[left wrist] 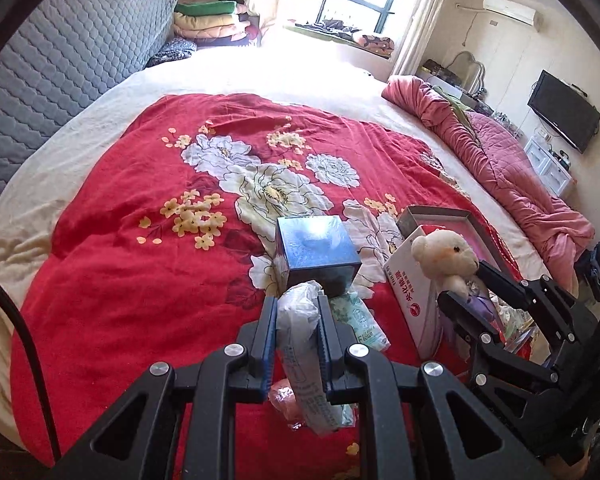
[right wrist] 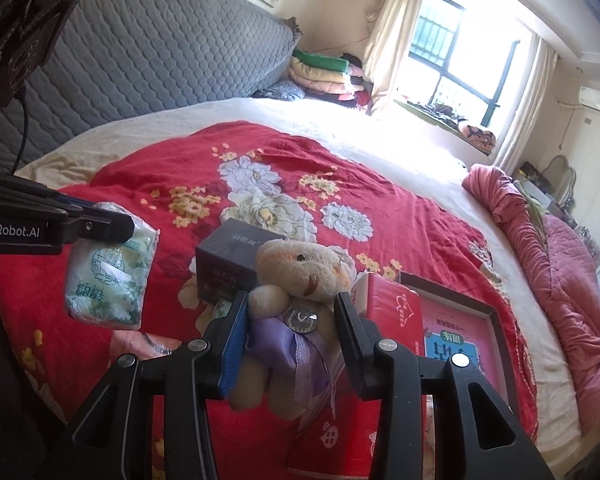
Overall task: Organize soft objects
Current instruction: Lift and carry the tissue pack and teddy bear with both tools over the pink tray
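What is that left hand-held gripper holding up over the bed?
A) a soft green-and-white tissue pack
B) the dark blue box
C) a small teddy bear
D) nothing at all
A: the left hand-held gripper is shut on the tissue pack, lifted above the red blanket; the teddy bear sits between the fingers of the right hand-held gripper.
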